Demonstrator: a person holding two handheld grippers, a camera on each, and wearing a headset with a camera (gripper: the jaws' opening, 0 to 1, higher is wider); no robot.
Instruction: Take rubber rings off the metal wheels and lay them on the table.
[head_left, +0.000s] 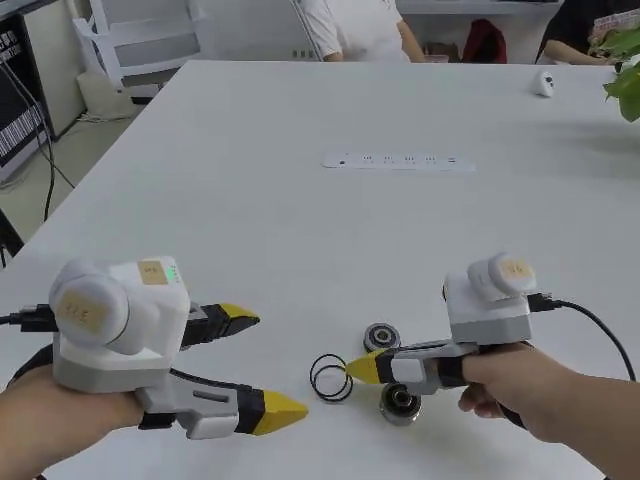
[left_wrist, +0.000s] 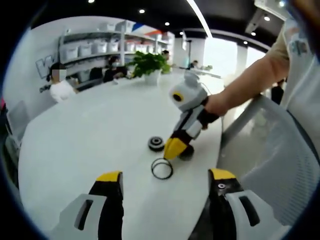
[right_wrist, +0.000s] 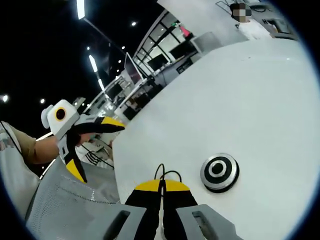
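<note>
Two thin black rubber rings (head_left: 330, 378) lie overlapped flat on the white table (head_left: 300, 200). My right gripper (head_left: 358, 368) is shut, its yellow tips pinching the rings' near edge (right_wrist: 167, 174). One metal wheel (head_left: 381, 337) lies flat just beyond the right gripper, and a second wheel (head_left: 400, 403) lies on its near side. My left gripper (head_left: 262, 364) hovers open to the left of the rings, nothing between its jaws. In the left gripper view the rings (left_wrist: 162, 169) lie ahead, with the right gripper (left_wrist: 172, 148) and a wheel (left_wrist: 156, 143) behind them.
A white power strip (head_left: 398, 161) lies at mid-table. A small white object (head_left: 543, 83) and a green plant (head_left: 625, 85) are at the far right. People sit along the far edge. A grey mesh chair (left_wrist: 280, 150) stands by the near edge.
</note>
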